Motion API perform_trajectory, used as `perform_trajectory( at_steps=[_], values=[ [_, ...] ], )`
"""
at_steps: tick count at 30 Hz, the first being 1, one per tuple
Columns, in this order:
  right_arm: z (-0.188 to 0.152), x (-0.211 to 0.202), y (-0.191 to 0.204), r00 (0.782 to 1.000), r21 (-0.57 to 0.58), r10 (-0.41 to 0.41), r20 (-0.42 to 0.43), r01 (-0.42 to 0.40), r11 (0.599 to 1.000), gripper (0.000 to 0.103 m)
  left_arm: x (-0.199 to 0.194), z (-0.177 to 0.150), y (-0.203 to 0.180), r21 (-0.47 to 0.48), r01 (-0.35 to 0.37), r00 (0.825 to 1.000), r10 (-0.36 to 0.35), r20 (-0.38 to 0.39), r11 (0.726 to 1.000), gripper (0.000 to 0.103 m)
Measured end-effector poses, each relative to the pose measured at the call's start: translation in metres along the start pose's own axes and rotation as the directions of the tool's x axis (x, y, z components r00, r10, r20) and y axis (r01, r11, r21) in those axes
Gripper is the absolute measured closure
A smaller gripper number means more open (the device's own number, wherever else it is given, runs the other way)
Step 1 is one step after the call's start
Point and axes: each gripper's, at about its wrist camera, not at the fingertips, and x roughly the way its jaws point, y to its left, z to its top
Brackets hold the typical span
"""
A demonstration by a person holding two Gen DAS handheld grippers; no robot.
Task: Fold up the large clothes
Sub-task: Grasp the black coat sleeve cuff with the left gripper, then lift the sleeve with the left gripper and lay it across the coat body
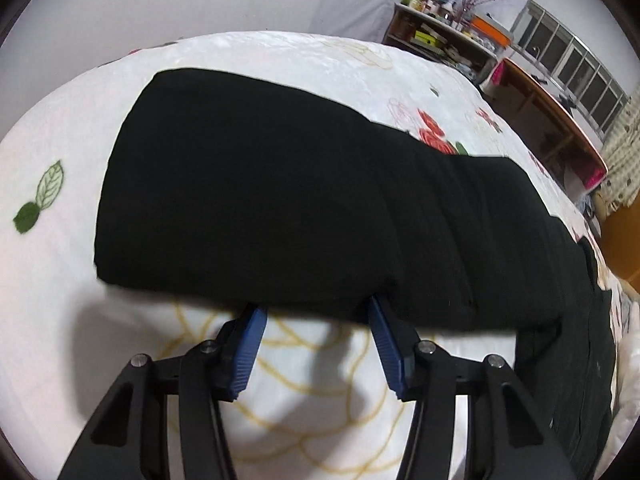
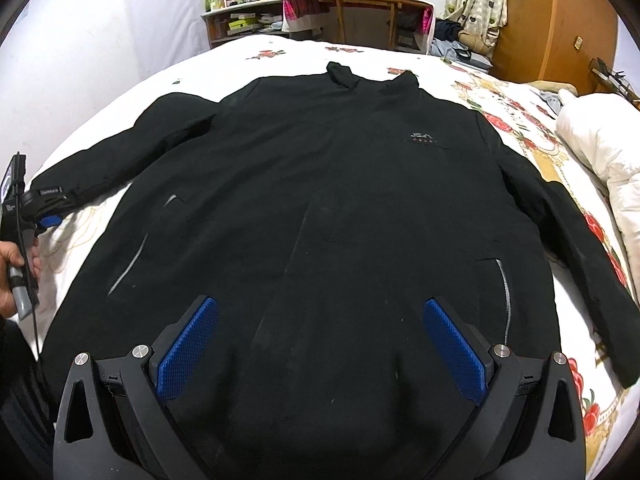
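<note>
Black padded zip jacket (image 2: 320,208) spread flat, front up, on floral white bedspread (image 2: 520,120). Your left gripper (image 1: 316,312): fingers half-spread, astride jacket's sleeve cuff (image 1: 280,200), not yet pinching. Right gripper (image 2: 320,320): fingers wide, empty, above jacket's hem. Pinch cuff fully before folding sleeve across jacket's chest.

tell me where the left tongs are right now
In the right wrist view, the left tongs sit at the far left edge, at the cuff of the black jacket's outstretched sleeve.

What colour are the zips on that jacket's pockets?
Silver-grey, against the large black fabric jacket; the pocket zips show best in the right wrist view.
</note>
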Motion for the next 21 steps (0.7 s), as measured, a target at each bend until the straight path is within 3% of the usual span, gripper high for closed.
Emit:
perform_trajectory(
  at_steps=[3,7,8,10,13,17,21],
  values=[
    [0.005,0.009,-0.005,1.0,0.003,-0.011,-0.004,0.011,1.0,0.0,0.009,0.006,-0.002,-0.012,0.003,1.0,-0.003,0.014,1.0,0.038],
    [0.011,0.017,-0.012,1.0,0.012,-0.029,0.001,0.029,1.0,0.0,0.018,0.013,-0.011,0.023,-0.035,0.999,0.034,0.035,0.999,0.037],
    [0.013,0.018,-0.014,0.999,0.016,-0.034,0.004,0.034,0.999,0.0,0.019,0.013,-0.015,0.044,-0.049,0.998,0.047,0.042,0.998,0.04],
    [0.015,0.02,-0.018,0.999,0.021,-0.044,0.008,0.044,0.999,0.0,0.017,0.014,-0.021,0.088,-0.054,0.998,0.05,0.047,0.995,0.068],
    [0.017,0.019,-0.024,0.998,0.029,-0.058,0.014,0.057,0.998,0.0,0.007,0.018,-0.034,0.149,-0.079,0.995,0.068,0.073,0.986,0.086],
    [0.016,0.016,-0.033,0.998,0.047,-0.063,0.016,0.062,0.997,0.0,-0.022,0.029,-0.053,0.212,-0.048,0.993,0.024,0.116,0.976,0.089],
    [0.013,0.007,-0.046,0.997,0.079,-0.066,0.029,0.064,0.995,0.0,-0.067,0.041,-0.086,0.291,-0.015,0.98,-0.044,0.195,0.957,0.09]
  ],
)
